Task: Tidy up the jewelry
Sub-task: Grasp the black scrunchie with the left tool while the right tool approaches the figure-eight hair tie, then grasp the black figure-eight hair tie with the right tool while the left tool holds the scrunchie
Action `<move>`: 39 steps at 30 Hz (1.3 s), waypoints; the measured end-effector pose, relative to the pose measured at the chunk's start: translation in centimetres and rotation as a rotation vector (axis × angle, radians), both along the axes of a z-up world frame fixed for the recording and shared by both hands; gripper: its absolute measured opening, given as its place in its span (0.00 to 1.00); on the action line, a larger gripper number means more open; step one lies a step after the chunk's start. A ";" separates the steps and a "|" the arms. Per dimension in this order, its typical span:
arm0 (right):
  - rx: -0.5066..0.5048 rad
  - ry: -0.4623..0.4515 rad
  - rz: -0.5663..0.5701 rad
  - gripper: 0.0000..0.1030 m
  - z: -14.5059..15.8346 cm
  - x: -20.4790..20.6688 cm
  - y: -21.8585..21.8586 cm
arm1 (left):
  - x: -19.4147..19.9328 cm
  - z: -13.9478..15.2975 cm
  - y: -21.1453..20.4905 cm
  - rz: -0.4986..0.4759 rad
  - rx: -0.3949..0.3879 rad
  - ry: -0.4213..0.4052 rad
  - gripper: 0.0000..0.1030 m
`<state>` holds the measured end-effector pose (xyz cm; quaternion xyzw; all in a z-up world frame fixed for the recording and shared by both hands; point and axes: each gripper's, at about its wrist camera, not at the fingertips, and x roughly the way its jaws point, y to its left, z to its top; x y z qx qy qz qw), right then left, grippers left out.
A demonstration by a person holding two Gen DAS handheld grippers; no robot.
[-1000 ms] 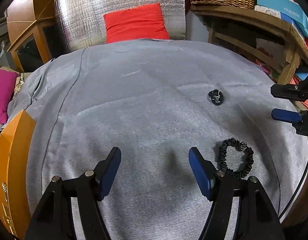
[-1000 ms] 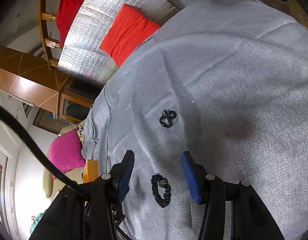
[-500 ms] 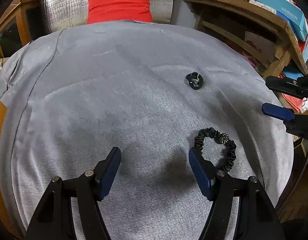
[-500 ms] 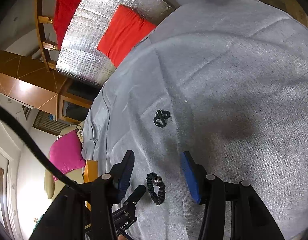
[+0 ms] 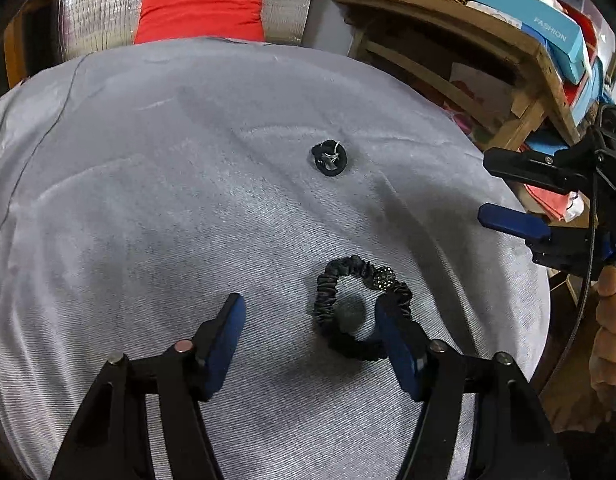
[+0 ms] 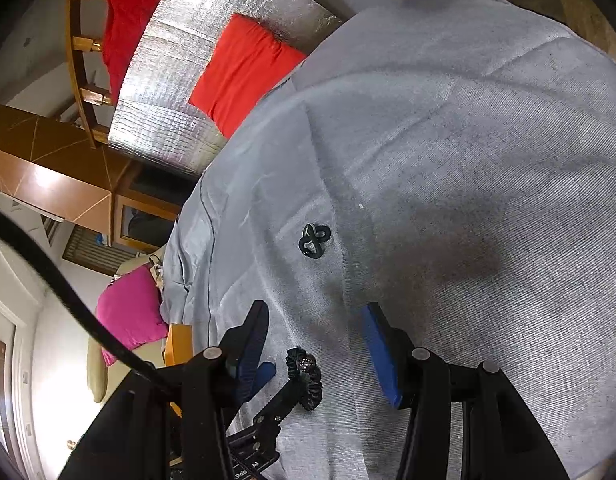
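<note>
While the left gripper [image 5: 308, 320] closes around the black scrunchie [image 5: 362, 308] on the grey cloth [image 5: 148, 200], nothing is pinched yet.
Shift rightward so both pads straddle one band; right gripper [image 6: 316, 344] waits spread, empty.

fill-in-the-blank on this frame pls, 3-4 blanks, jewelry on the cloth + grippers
1. The jewelry lies on a ____ cloth.
2. The ruffled black bracelet carries one sparkly ____.
3. The left gripper has one finger tip inside the bracelet's ____.
4. The small knotted black band lies ____ from the left gripper than the bracelet.

Missing: grey; bead; loop; farther
</note>
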<state>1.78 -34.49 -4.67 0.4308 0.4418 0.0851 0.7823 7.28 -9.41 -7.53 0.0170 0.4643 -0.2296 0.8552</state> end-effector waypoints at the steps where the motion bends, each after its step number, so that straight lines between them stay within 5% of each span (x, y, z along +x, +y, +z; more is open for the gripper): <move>1: -0.001 0.000 0.000 0.51 0.0 0.0 0.0 | 0.0 0.0 -0.1 -0.004 -0.002 -0.002 0.57; 14: -0.017 0.005 0.003 0.51 -0.2 0.3 0.4 | 0.4 -0.2 -1.0 -0.028 -0.033 0.011 0.11; 29: -0.028 -0.030 0.022 0.50 -0.9 4.3 3.8 | 0.6 1.6 4.0 0.035 -0.067 -0.012 0.10; 39: -0.115 0.052 -0.050 0.44 -3.3 8.6 5.1 | 1.3 2.0 8.3 0.097 -0.051 -0.015 0.10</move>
